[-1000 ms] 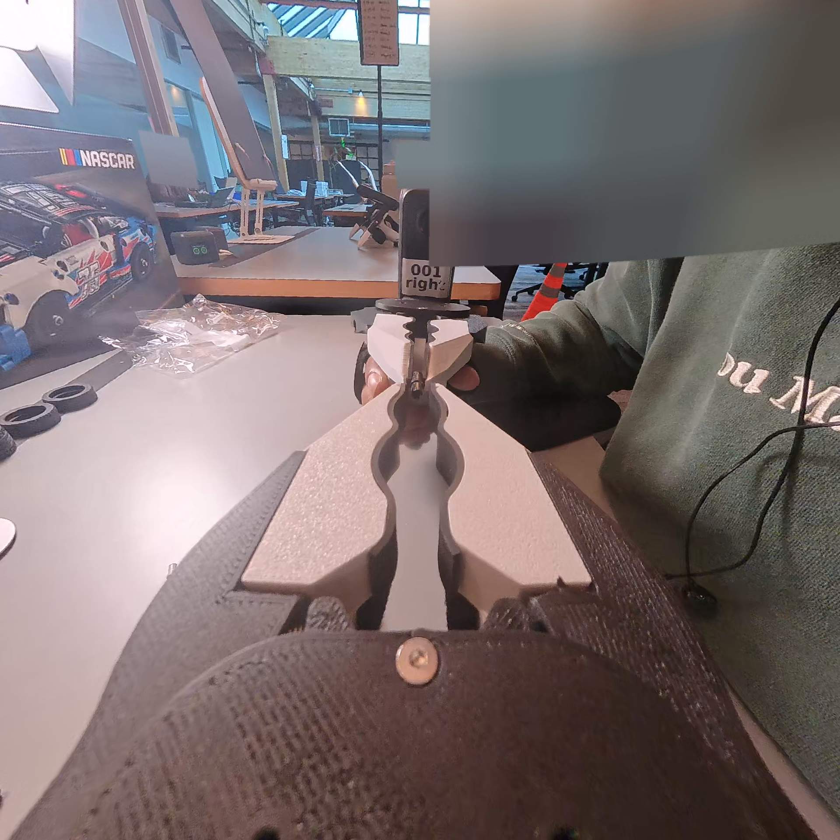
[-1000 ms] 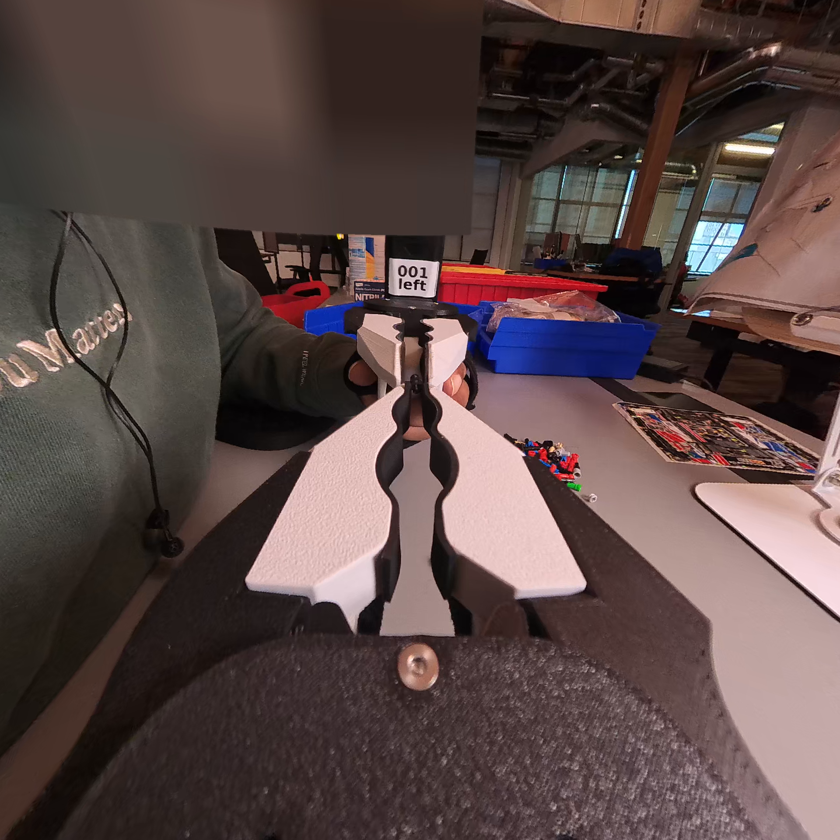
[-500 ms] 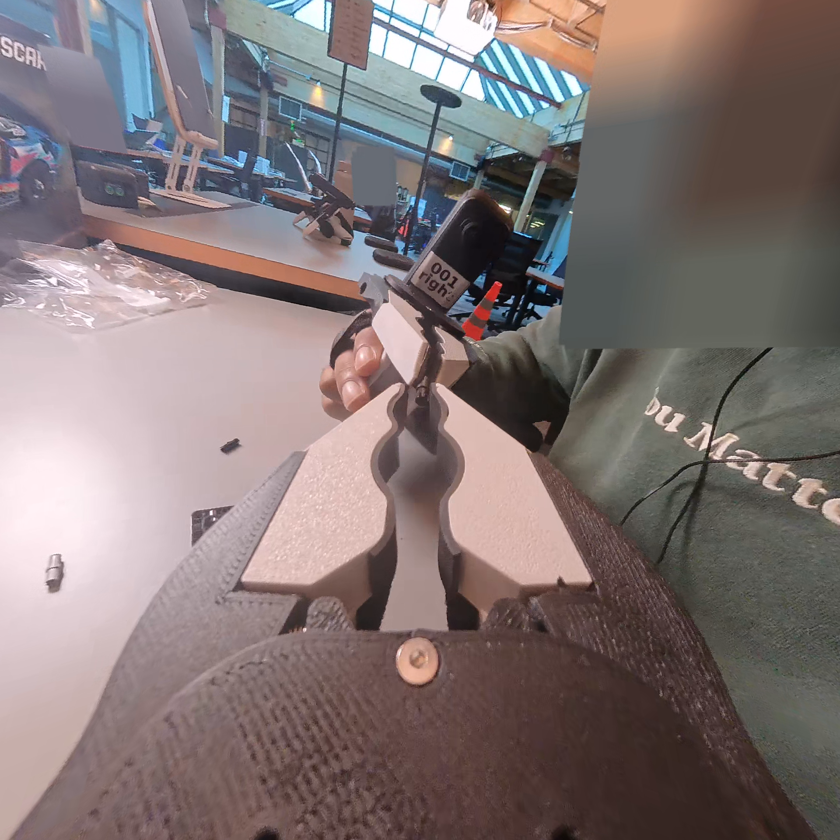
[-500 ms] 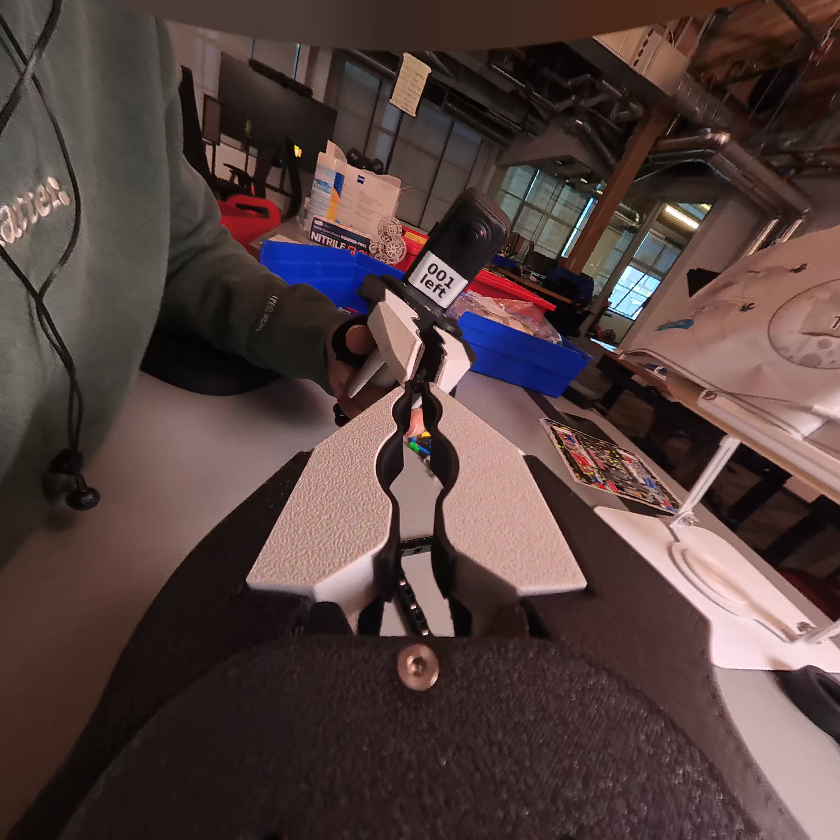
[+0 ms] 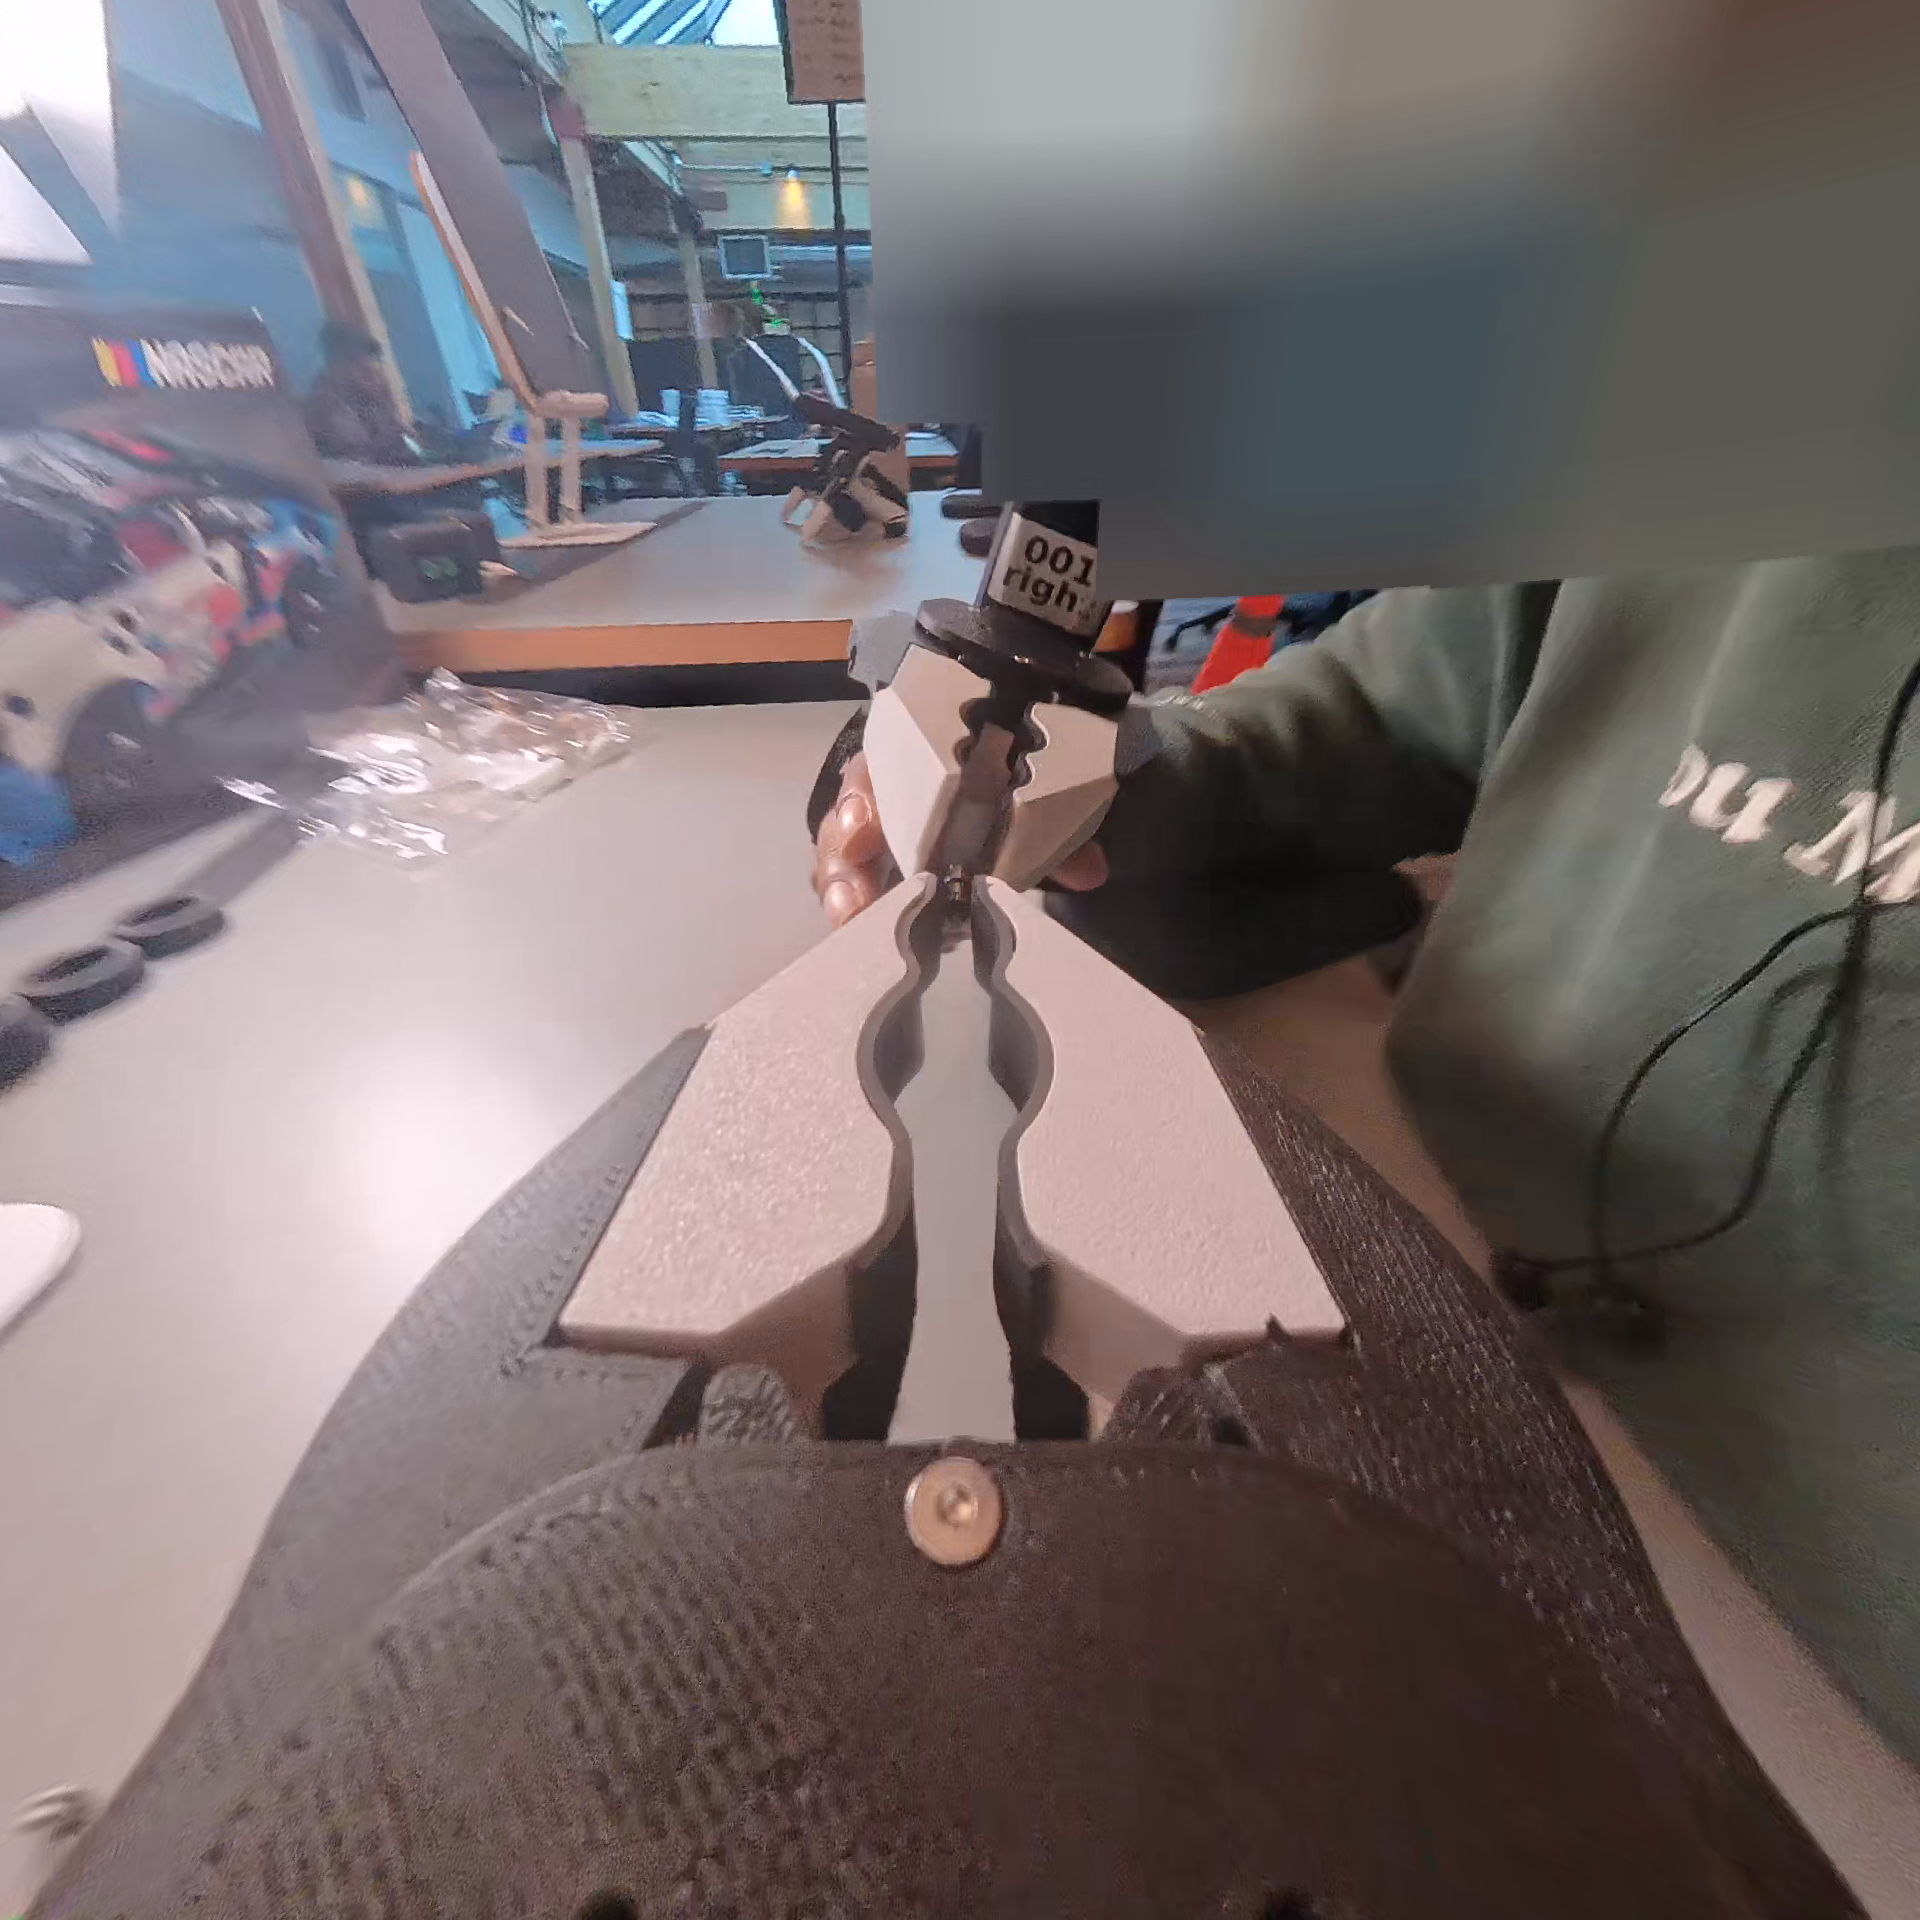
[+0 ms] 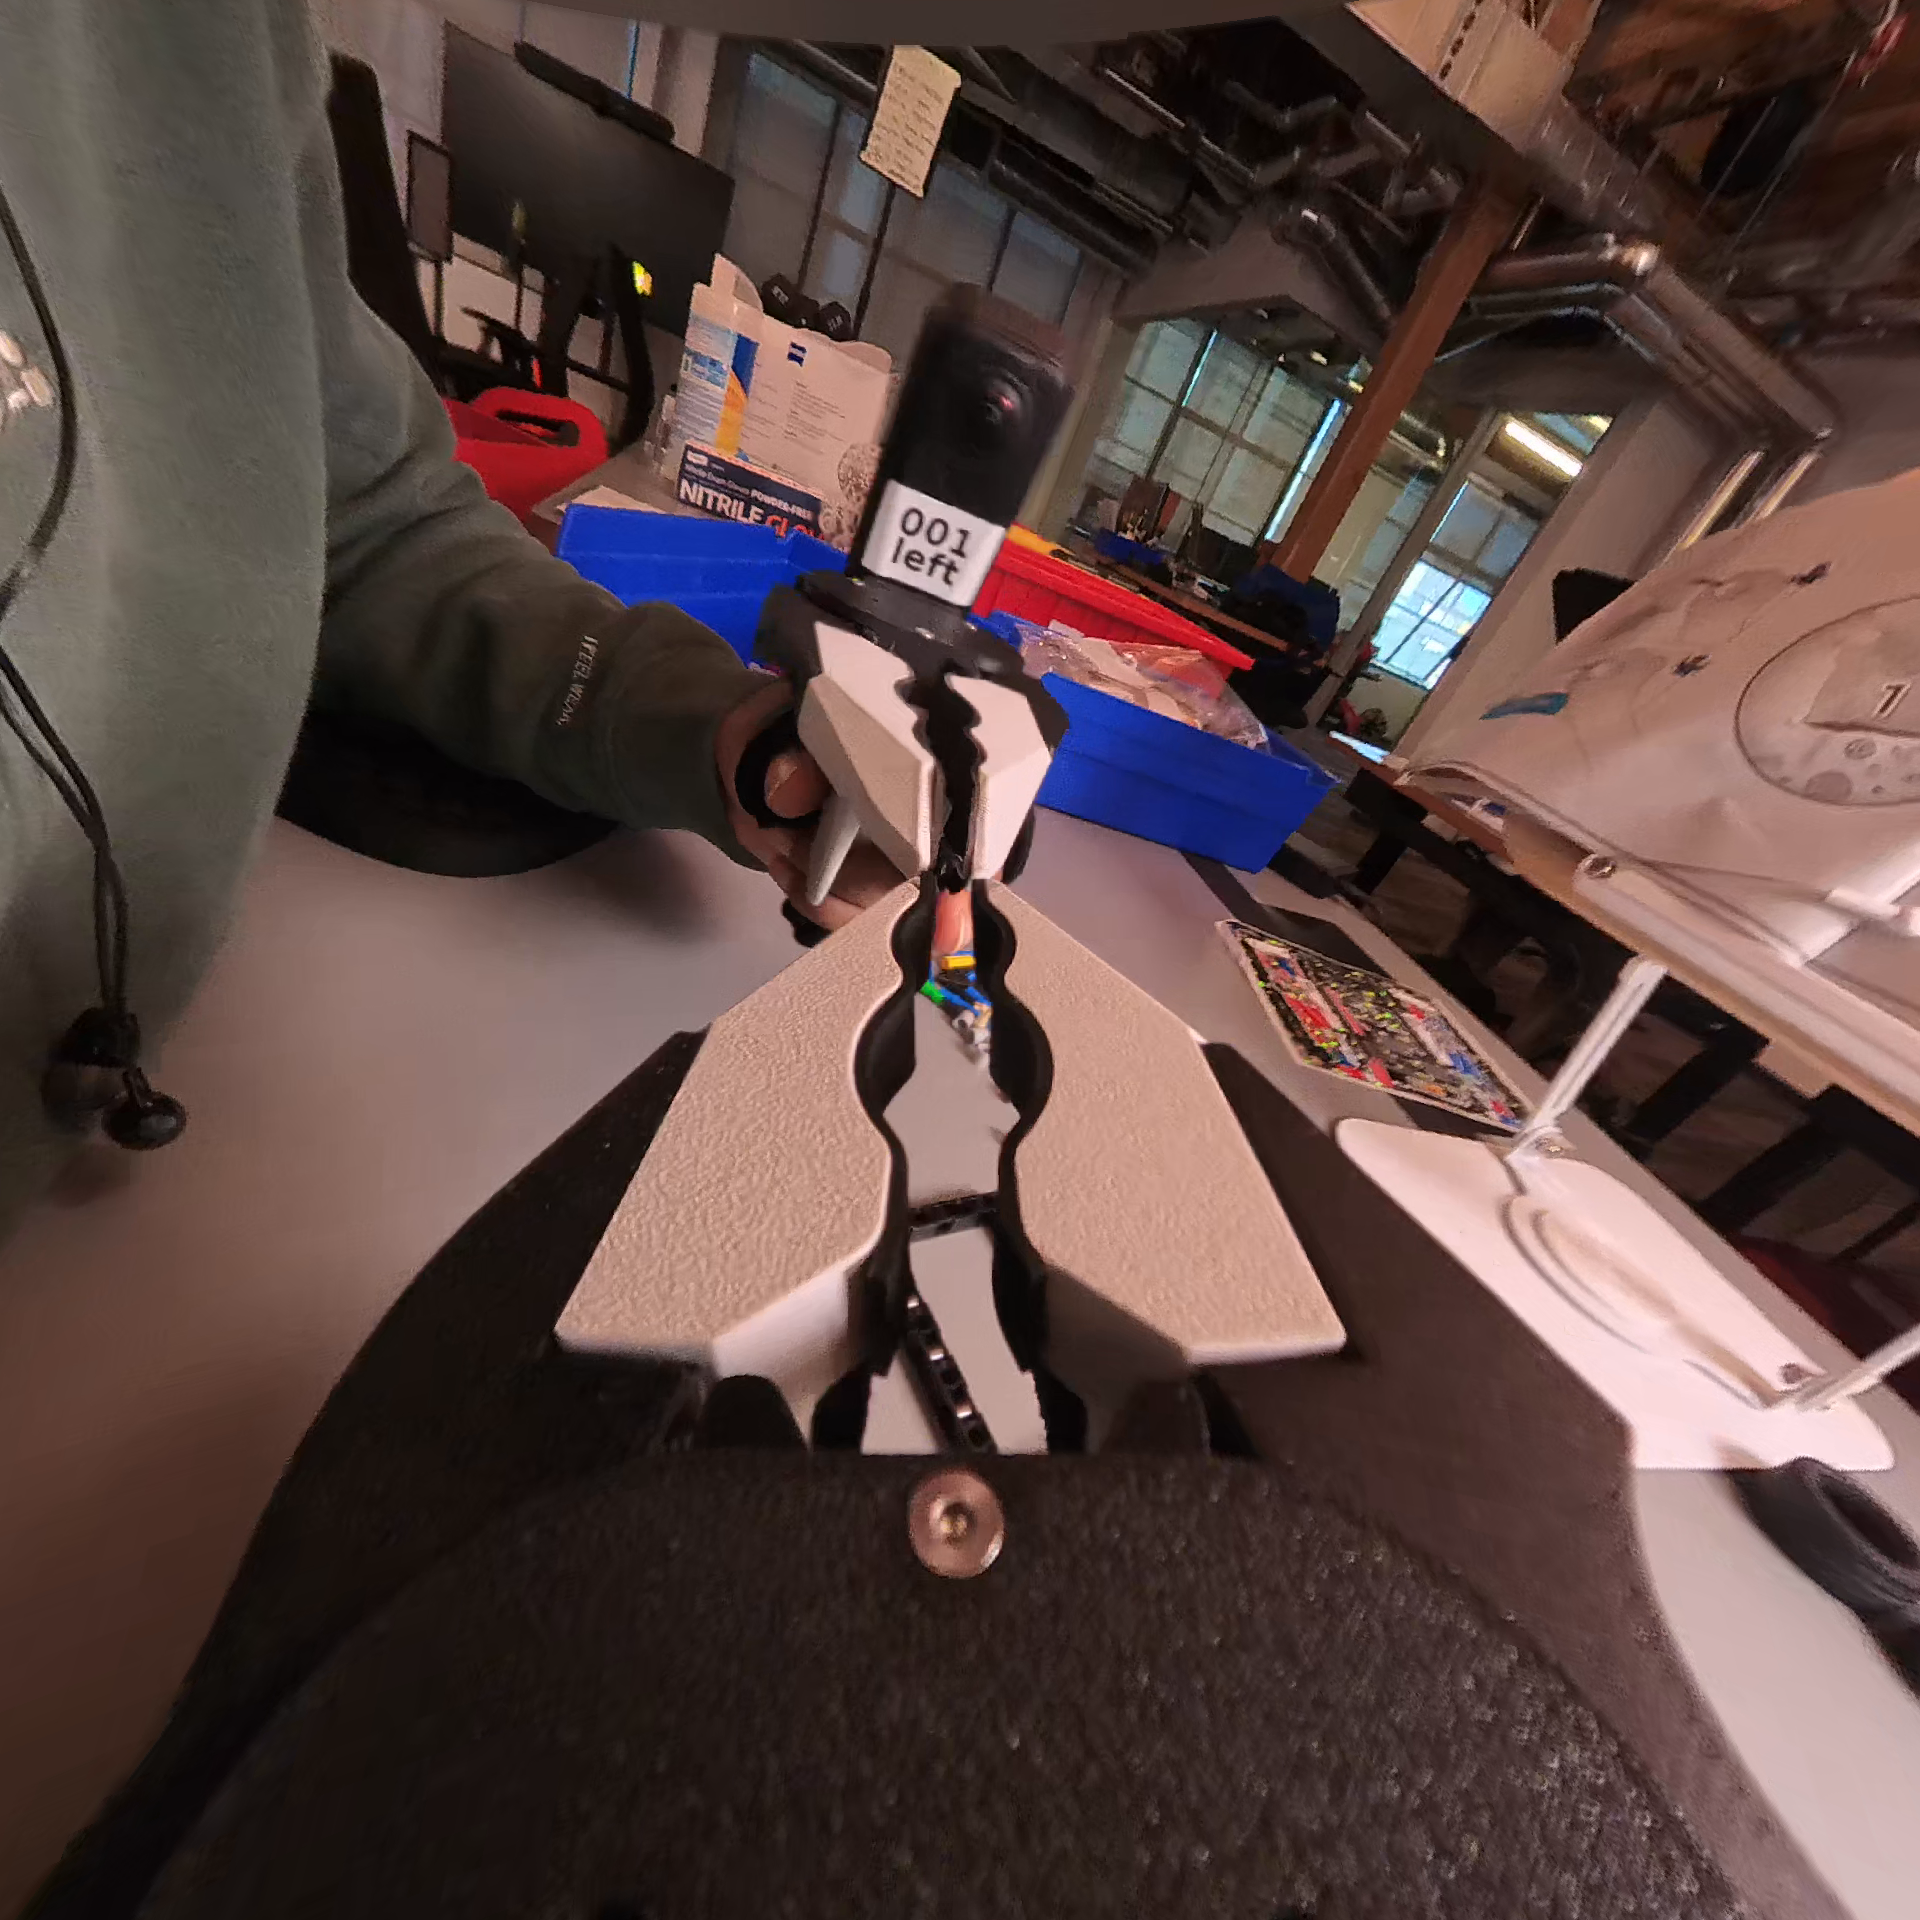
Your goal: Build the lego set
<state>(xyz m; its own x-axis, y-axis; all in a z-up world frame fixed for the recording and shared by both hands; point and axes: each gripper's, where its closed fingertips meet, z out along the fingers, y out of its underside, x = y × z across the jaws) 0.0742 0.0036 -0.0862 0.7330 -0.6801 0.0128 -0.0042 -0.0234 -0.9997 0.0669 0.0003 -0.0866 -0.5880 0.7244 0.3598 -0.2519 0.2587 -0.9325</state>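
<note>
Levelling out since half a second ago, the left wrist view brings the tyres (image 5: 83,977) and the printed box (image 5: 135,582) back into sight, while the opposing tool stands more upright in both views; the left gripper (image 5: 954,896) and the right gripper (image 6: 951,896) meet tip to tip above the grey table (image 5: 416,1091), each with its fingers drawn in until only a narrow slit is left; a small dark piece (image 5: 954,886) sits just where the four tips come together, but it is too small and blurred to say which tool clamps it, or whether each pinches a part of its own; my reading is that two tiny parts are being pressed together in mid-air; as for progress, the build looks barely begun; the tyres lie loose and unmounted at the far left, a crumpled clear bag (image 5: 447,758) lies beyond them, a heap of small coloured pieces (image 6: 961,997) waits unsorted just past the right tool's tips, and a black holed beam (image 6: 940,1351) lies by itself on the table under that tool; a colourful printed sheet (image 6: 1371,1029) lies to the right near a white stand base (image 6: 1610,1299), with blue bins (image 6: 1143,769) behind; no chassis or car body shows anywhere, so nearly all the assembly appears to remain.
</note>
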